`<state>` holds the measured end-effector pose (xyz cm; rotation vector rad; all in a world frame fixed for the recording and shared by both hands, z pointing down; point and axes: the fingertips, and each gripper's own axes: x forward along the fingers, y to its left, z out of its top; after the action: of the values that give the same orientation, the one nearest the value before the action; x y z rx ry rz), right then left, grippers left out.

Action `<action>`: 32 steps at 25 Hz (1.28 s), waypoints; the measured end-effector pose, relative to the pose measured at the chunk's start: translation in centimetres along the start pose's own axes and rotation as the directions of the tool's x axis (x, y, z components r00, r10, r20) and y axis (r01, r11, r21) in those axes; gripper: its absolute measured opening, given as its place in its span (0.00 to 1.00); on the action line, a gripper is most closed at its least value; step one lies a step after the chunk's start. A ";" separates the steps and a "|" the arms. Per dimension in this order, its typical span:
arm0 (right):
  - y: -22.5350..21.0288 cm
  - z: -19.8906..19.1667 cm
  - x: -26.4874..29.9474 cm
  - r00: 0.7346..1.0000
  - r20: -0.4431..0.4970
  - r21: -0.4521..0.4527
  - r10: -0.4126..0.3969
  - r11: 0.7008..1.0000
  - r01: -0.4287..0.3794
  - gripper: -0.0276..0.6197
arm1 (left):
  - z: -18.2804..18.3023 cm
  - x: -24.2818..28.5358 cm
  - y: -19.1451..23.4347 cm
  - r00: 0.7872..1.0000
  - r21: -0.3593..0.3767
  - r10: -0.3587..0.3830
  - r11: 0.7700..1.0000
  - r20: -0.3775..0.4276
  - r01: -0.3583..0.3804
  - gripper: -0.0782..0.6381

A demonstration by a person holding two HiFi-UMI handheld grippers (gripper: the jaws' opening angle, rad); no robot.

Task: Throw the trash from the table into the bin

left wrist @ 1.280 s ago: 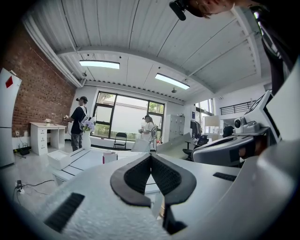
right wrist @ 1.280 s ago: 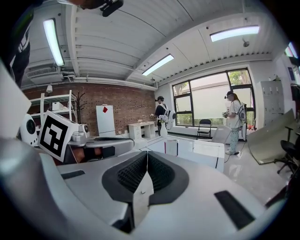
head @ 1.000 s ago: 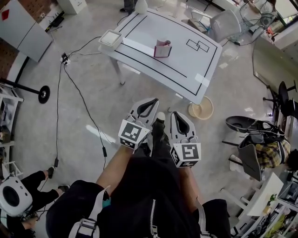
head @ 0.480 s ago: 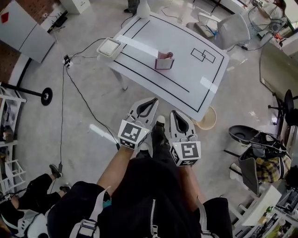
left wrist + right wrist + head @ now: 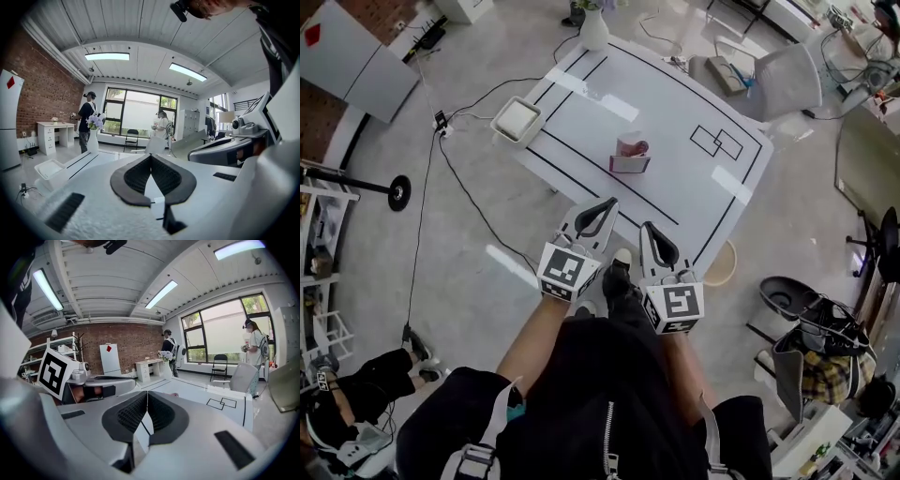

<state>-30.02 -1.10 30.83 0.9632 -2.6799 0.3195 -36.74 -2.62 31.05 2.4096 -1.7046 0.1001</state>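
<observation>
1 piece of trash (image 5: 630,156) stands upright on the white bench (image 5: 675,108), near its middle and inside the black outline, in the head view at 12 o'clock from the person. It is a small pink and maroon pack with a pale top; finer detail cannot be made out. The bin (image 5: 517,119), white, square and open-topped, stands just beside the bench's left corner, at 10 o'clock from the trash, well apart from it
</observation>
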 end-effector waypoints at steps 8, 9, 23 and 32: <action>-3.8 2.2 4.8 0.997 -0.019 -0.026 0.070 0.997 -0.071 0.06 | 1.7 4.7 3.0 0.998 -0.005 0.058 0.998 -0.004 -0.058 0.12; -4.1 2.5 5.3 0.997 -0.020 -0.030 0.077 0.997 -0.078 0.06 | 1.8 5.1 3.4 0.998 -0.007 0.063 0.998 -0.005 -0.063 0.12; -6.7 2.9 11.1 0.997 -0.064 0.007 0.041 0.999 -0.041 0.06 | 2.5 9.0 9.4 0.998 -0.030 0.051 0.998 -0.039 -0.052 0.12; -7.1 1.3 15.6 0.971 -0.168 -0.162 0.172 0.966 -0.199 0.16 | 1.2 9.8 11.3 0.997 -0.055 0.033 0.998 -0.064 -0.037 0.12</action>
<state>-37.19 -15.97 35.49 0.6105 -2.6092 0.1789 -44.14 -15.57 32.77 2.3121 -1.6996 0.1298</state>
